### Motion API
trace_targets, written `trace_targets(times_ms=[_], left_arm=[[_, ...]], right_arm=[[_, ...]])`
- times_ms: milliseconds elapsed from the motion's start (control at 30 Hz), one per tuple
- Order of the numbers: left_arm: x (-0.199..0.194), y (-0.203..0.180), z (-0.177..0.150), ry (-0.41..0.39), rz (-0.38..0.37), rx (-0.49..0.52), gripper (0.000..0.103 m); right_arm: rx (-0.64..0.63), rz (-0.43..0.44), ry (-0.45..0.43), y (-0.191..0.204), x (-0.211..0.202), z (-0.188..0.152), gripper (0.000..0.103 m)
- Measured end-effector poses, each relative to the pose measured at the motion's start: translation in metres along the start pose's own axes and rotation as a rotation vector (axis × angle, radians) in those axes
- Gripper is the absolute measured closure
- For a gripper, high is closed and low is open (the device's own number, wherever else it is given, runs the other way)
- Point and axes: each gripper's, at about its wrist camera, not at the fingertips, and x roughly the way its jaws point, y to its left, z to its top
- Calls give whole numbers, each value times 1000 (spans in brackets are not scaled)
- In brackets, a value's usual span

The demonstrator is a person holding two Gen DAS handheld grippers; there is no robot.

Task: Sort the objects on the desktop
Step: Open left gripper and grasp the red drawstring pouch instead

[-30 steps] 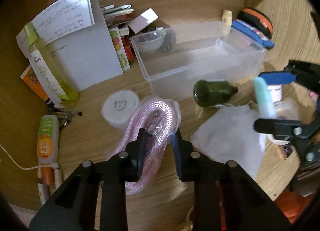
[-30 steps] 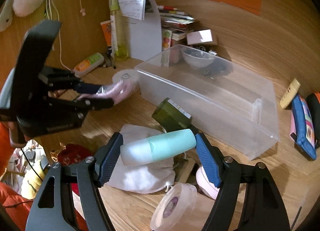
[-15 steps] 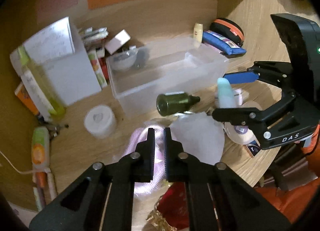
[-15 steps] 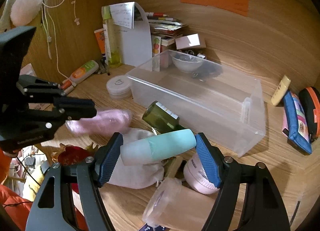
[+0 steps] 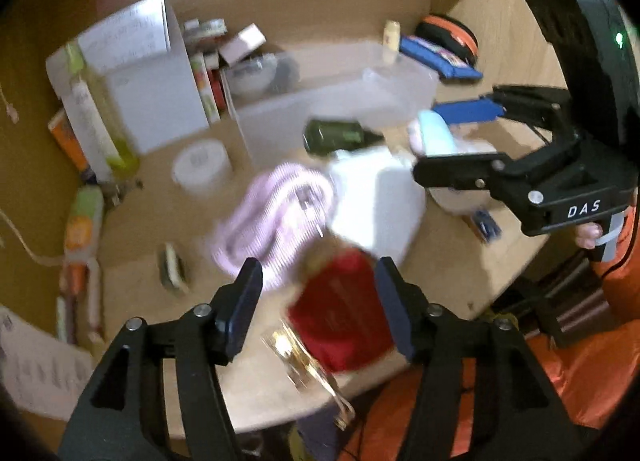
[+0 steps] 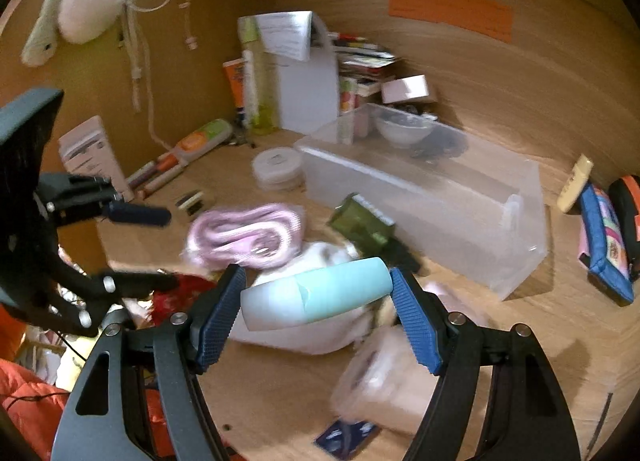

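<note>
Turquoise plastic bottle (image 6: pixel 316 297) is pinched between the right gripper (image 6: pixel 318 315) fingers; the left gripper (image 5: pixel 316 301), just spread, holds nothing. The bottle should be carried level to the clear plastic box (image 6: pixel 424 197) beyond the fingertips.

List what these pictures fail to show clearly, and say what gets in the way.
- Red pouch, left wrist view: motion blur smears its printing, and the left gripper, jaws just opened and empty, frames it.
- Bowl in the clear bin, right wrist view: contents too small and hazy.
- Round tub, right wrist view: blurred, partly behind the right gripper that clamps the mint bottle.
- Wall notes: writing too small.
</note>
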Motion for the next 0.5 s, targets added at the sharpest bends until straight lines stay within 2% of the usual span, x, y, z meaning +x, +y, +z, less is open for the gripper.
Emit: trace_targets(times_ms=[67, 200, 267, 400, 500], left_arm=[[6, -7, -10, 19, -6, -2, 34], [20, -16, -25, 56, 10, 9, 33], [28, -16, -30, 61, 44, 5, 33], [30, -12, -31, 33, 52, -30, 33], [30, -13, -32, 9, 79, -28, 49]], right_arm=[[-15, 15, 9, 11, 2, -7, 32], [-43, 31, 36, 30, 9, -22, 32], [-52, 36, 52, 36, 14, -30, 32], [-52, 40, 75, 40, 18, -40, 32], [-48, 39, 83, 41, 19, -44, 32]])
